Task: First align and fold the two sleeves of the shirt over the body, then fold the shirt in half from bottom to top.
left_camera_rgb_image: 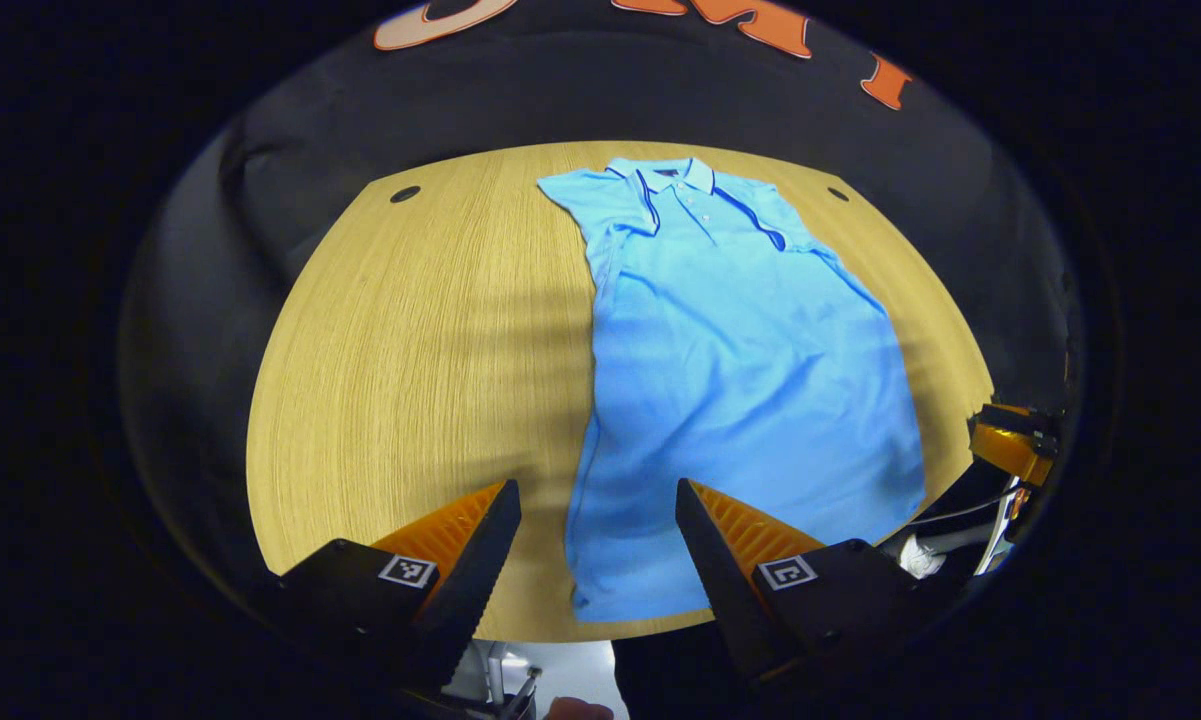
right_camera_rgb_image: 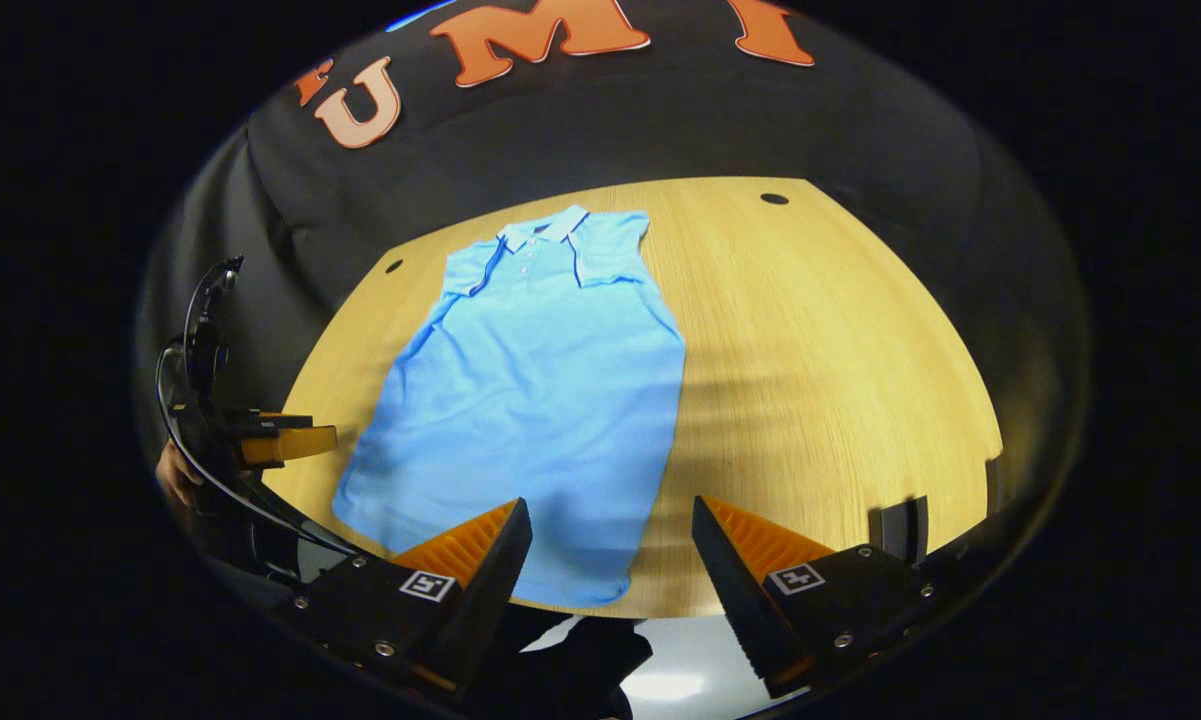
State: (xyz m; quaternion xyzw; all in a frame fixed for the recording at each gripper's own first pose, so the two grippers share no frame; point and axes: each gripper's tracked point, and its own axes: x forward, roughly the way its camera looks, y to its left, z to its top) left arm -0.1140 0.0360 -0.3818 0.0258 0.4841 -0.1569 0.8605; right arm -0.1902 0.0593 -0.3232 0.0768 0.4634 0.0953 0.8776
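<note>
Round pale wooden table [left_camera_rgb_image: 410,350] under everything, near edge cut off below the fingers. Light blue short-sleeved polo shirt [left_camera_rgb_image: 740,370] spread flat on it, collar at the far side, hem at the near edge; sleeves apparently already tucked over the body, though hard to confirm. Could slide off or bunch if lifted by one hem corner only; could unfold the sleeves if dragged. Left gripper [left_camera_rgb_image: 598,540] and right gripper [right_camera_rgb_image: 612,555] poised above the hem, jaws wide, holding nothing. Hem corners partly hidden.
</note>
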